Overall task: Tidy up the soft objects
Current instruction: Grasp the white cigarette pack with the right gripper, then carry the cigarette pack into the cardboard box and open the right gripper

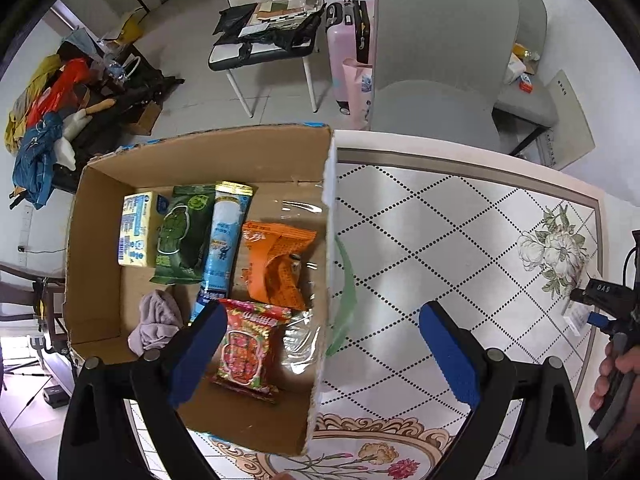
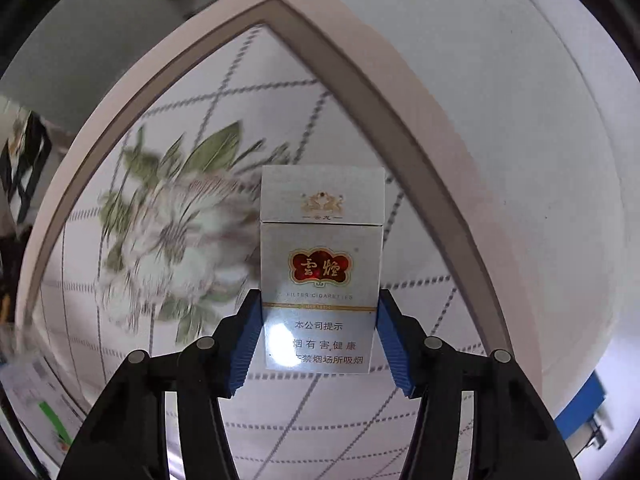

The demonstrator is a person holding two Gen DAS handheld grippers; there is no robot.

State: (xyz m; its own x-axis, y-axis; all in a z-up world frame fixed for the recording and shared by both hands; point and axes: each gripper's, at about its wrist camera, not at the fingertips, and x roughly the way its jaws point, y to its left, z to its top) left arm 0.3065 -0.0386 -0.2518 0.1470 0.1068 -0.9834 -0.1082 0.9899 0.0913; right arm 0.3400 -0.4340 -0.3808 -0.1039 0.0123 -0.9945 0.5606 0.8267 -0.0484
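Right gripper [image 2: 318, 340] points down, fingers clamped on a cigarette pack [image 2: 322, 264] above the surface [image 2: 460, 208] corner. Left gripper [image 1: 320, 354] hangs spread, empty, straddling the cardboard box [image 1: 200, 160] wall.

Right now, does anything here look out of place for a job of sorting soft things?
Yes. The right tongs grip a cigarette pack, a stiff box, not soft. In the cardboard box, the orange packet lies crumpled and askew beside the neat row.
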